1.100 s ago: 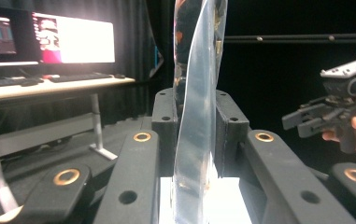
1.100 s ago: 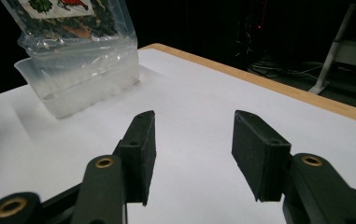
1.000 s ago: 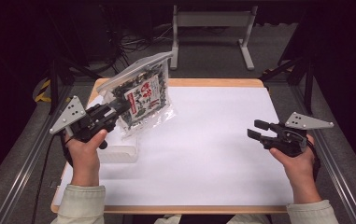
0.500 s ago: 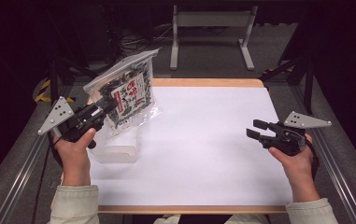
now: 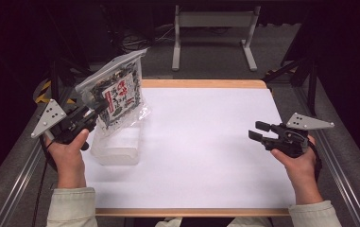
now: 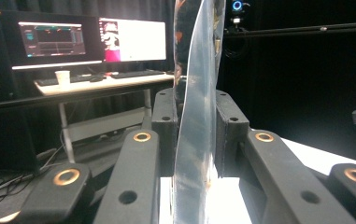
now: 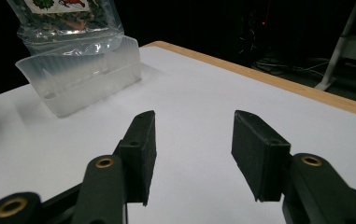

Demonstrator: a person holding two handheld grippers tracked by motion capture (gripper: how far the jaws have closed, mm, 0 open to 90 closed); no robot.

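Beneath the held bag [image 5: 118,92] sits a container [image 5: 116,146].

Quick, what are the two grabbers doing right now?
Left gripper: closed on the snack bag, held above the clear plastic tub.
Right gripper: open, holding nothing, over the table.

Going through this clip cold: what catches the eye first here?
The printed plastic bag, clamped in the left tongs and held up over the clear tub at the table's left side. Across the white table, the right tongs hover open, holding nothing.
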